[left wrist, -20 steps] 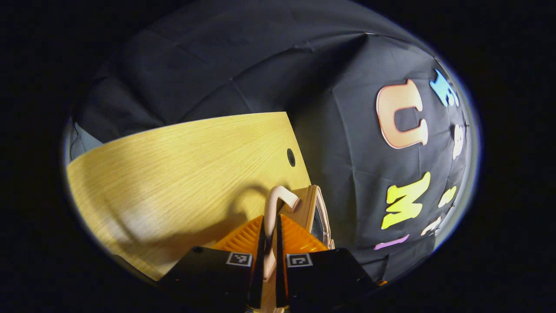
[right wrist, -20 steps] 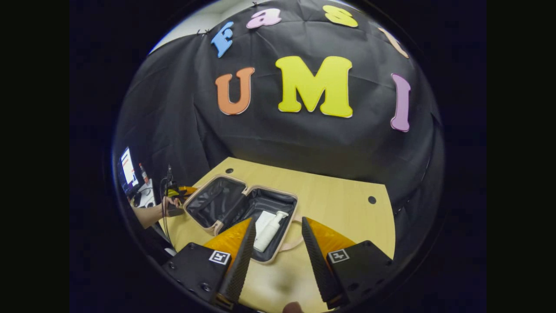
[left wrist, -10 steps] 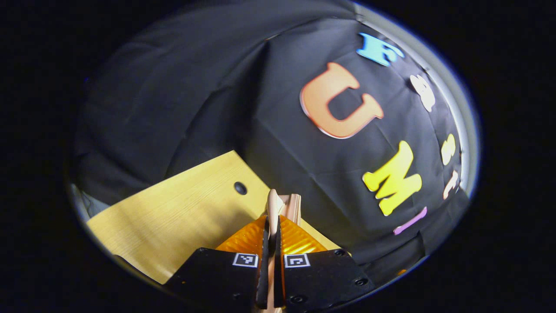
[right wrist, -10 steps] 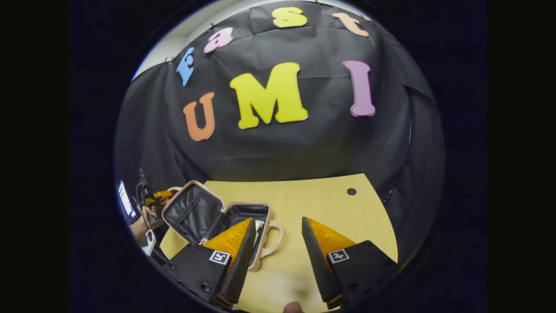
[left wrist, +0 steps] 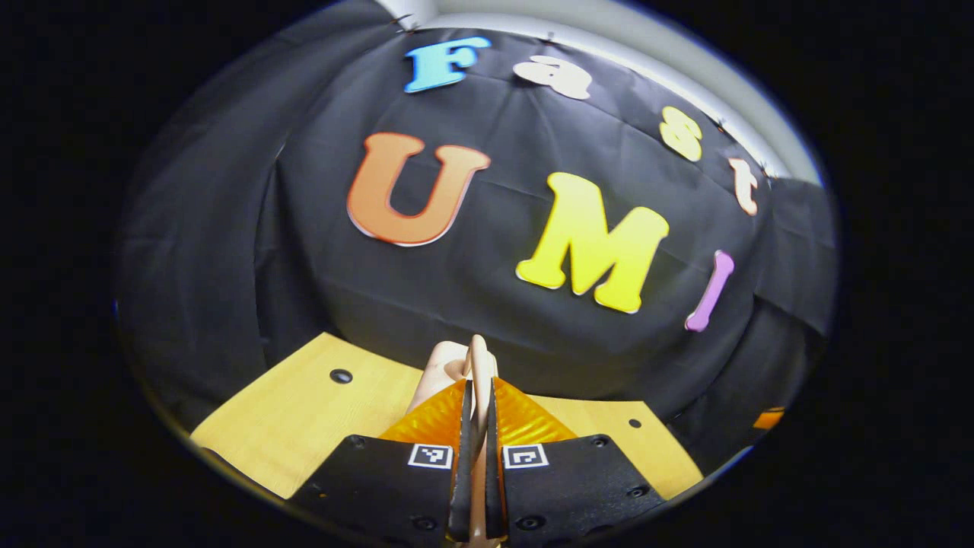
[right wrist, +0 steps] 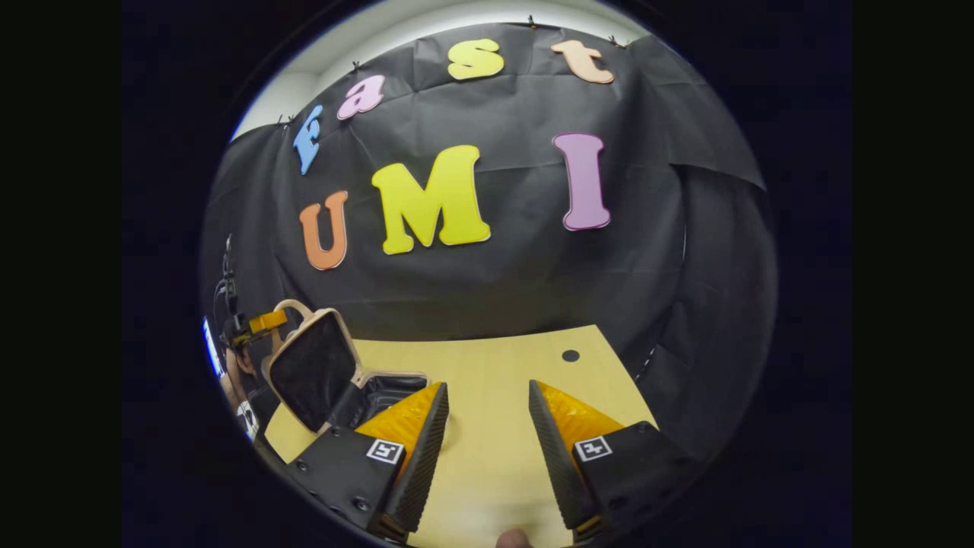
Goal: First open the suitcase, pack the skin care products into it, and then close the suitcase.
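Two fingers of our left hand-held gripper stand at the bottom of the left gripper view, pressed together on the pale handle of the suitcase lid, which pokes up between them. A bit of the lid's pale shell shows just behind the handle on its left. Beyond lies the wooden desk, with a dark round hole to the left and a smaller one to the right.

Turning to the right gripper view, we see our right hand-held gripper hanging over the bare desk with its fingers well apart and nothing between them. At the left edge sits the suitcase, its lid raised nearly upright, the dark lining facing us. The base lies flat on the desk, partly hidden behind our near finger; we cannot tell what lies inside it. The left hand-held gripper grips the loop handle at the lid's top, with a person's hand just below it. One dark hole marks the desk's far right.
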`<control>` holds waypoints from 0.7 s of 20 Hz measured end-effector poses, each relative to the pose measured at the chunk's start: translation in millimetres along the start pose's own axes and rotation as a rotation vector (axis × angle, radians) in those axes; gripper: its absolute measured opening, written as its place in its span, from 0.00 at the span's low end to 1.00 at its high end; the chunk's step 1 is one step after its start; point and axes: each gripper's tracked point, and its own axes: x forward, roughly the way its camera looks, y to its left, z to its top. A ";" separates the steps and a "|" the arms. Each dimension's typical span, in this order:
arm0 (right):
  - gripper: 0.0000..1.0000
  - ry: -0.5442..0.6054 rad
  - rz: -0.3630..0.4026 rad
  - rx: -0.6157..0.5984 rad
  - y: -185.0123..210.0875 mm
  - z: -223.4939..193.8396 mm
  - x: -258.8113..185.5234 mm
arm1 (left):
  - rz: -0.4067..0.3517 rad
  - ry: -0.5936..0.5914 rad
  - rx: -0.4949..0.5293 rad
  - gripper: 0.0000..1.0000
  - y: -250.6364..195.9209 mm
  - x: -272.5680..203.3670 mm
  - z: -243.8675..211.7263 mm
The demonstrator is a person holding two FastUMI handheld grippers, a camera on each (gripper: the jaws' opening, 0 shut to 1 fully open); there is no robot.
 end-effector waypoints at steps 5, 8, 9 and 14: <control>0.64 0.014 -0.051 0.008 -44.0 -7.9 -21.5 | -0.036 0.028 0.127 0.10 -87.3 12.9 -41.9; 0.62 0.019 -0.101 0.006 -74.1 -9.5 -32.6 | -0.063 0.075 0.183 0.10 -130.4 19.3 -83.9; 0.64 0.017 -0.116 -0.001 -82.1 -9.8 -36.0 | -0.070 0.091 0.209 0.11 -143.9 23.5 -95.9; 0.63 0.040 -0.148 0.029 -110.9 -20.1 -44.3 | -0.065 0.221 0.303 0.11 -180.0 42.5 -171.9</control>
